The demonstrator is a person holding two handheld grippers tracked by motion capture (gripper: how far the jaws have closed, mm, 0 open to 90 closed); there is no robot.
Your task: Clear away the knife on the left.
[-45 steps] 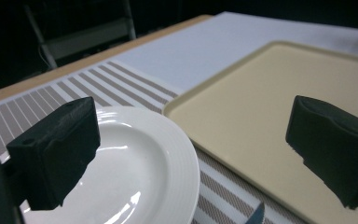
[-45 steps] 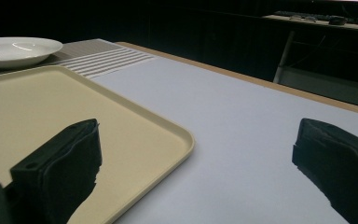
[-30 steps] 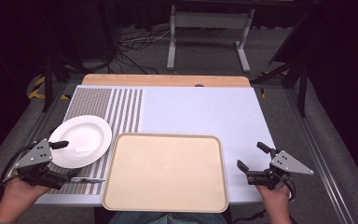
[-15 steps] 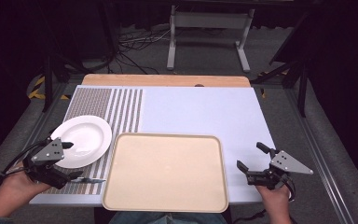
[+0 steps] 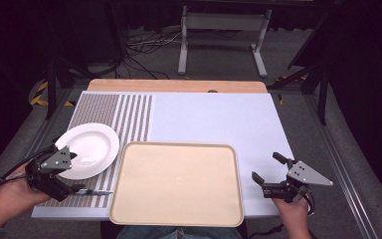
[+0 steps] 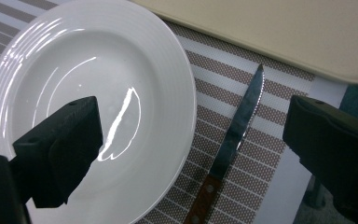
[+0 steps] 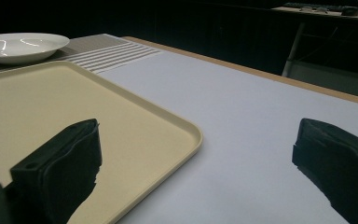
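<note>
The left gripper point(image 6: 191, 140) hangs with jaws spread wide over the knife point(image 6: 230, 147) beside the plate point(image 6: 65, 79), near the table's front-left corner; nothing is gripped. The right gripper point(image 5: 267, 172), jaws apart and empty, sits at the front-right edge beside the tray point(image 5: 176, 181).

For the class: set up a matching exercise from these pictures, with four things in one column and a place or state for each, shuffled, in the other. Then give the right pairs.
Things
1. plate
2. knife
3. tray
4. right gripper

Places or states
A. open above the plain white mat, right of the tray
B. lying on the striped mat between plate and tray
C. white, resting on the striped mat
D. beige, empty, at the table's near edge

Pairs: 1-C, 2-B, 3-D, 4-A
</note>
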